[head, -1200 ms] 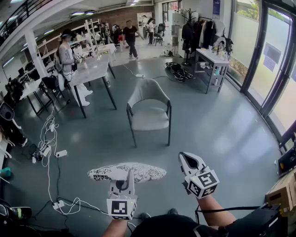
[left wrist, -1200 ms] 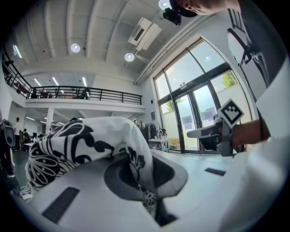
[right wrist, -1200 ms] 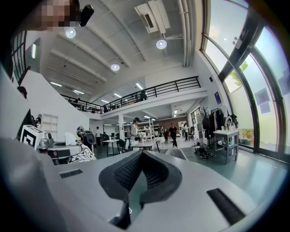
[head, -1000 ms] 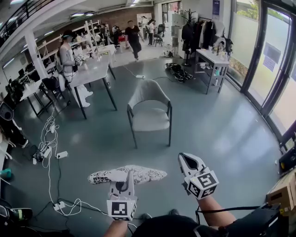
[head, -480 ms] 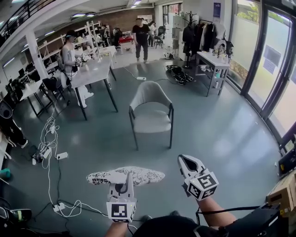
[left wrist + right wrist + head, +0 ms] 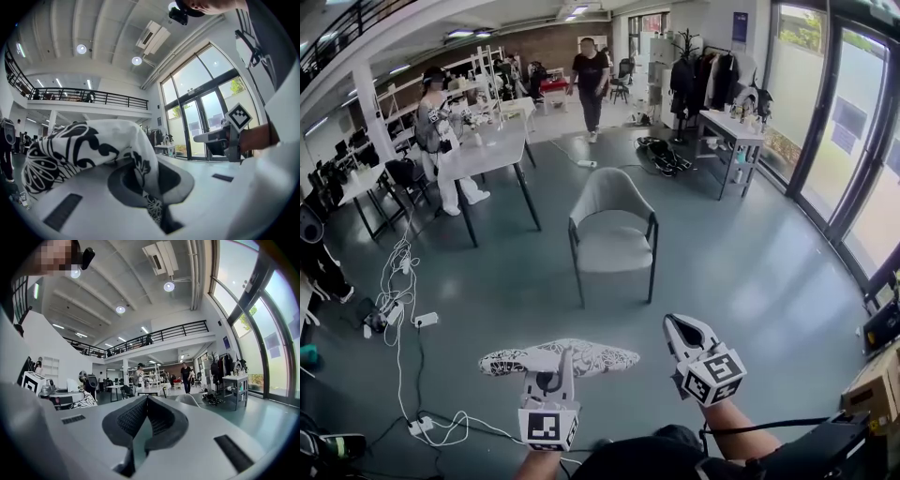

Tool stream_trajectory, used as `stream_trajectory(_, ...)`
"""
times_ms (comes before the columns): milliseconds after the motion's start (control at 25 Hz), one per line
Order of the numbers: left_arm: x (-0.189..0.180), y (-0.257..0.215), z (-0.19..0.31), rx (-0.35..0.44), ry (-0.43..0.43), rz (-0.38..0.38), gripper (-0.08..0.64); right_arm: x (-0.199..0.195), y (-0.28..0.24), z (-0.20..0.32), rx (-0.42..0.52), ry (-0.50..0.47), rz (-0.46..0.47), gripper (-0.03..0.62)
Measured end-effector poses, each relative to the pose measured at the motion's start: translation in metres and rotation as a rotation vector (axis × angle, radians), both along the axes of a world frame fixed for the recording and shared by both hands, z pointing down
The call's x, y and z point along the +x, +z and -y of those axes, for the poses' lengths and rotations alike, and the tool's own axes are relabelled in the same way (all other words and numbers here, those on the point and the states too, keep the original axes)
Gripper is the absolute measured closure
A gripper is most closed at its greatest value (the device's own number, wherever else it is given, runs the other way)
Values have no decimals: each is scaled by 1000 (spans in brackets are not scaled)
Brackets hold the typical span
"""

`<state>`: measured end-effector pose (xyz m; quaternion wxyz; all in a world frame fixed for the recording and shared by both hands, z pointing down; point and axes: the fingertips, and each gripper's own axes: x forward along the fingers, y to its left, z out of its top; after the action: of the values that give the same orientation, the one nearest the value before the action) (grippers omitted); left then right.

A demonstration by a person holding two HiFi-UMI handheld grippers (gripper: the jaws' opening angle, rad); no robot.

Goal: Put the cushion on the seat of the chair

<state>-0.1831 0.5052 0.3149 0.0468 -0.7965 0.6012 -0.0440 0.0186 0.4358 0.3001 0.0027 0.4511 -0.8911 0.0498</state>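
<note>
- Head view: the left gripper (image 6: 565,352) is low at centre and points forward and level. Its jaws are closed on the near edge of the cushion (image 6: 586,356).
- The cushion is white with a black floral print. It hangs flat in the air above the grey floor (image 6: 741,253), spreading to both sides of the jaws and beyond their tips.
- Left gripper view: a fold of the cushion's fabric runs down into the slot where the two pads (image 6: 180,180) meet and is pinched there. The bulk of the cushion bulges up and to the left of the fingers, covering the tip of the left one.
- The right gripper (image 6: 677,324) is level with the left one and just beyond the cushion's right end, without touching it.
- Right gripper view: the jaws meet at their tips with nothing between them. A corner of the patterned cushion shows at the far left.
- The chair (image 6: 613,192) is grey with dark legs. It stands ahead of both grippers and faces the camera.
- The seat (image 6: 615,253) is well apart from the cushion, which is held nearer the camera and has not yet been placed on it.
- Background: a table (image 6: 492,148) stands to the left of the chair, with one person (image 6: 436,127) beside it. Another person (image 6: 592,80) is farther back, and cables (image 6: 398,277) lie on the floor at the left.
</note>
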Motion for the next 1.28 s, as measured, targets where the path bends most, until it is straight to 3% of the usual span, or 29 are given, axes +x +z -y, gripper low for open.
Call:
stream_trajectory(320, -19, 16, 2, -19, 13, -30, 543, -6, 3, 0, -3, 40, -19, 582)
stream_trajectory(680, -27, 16, 37, -18, -8, -28, 543, -19, 4, 45, 7, 14, 0, 582)
stream_trajectory(1280, 4, 4, 163, -18, -51, 6, 543, 25, -2, 171, 26, 2, 18, 581)
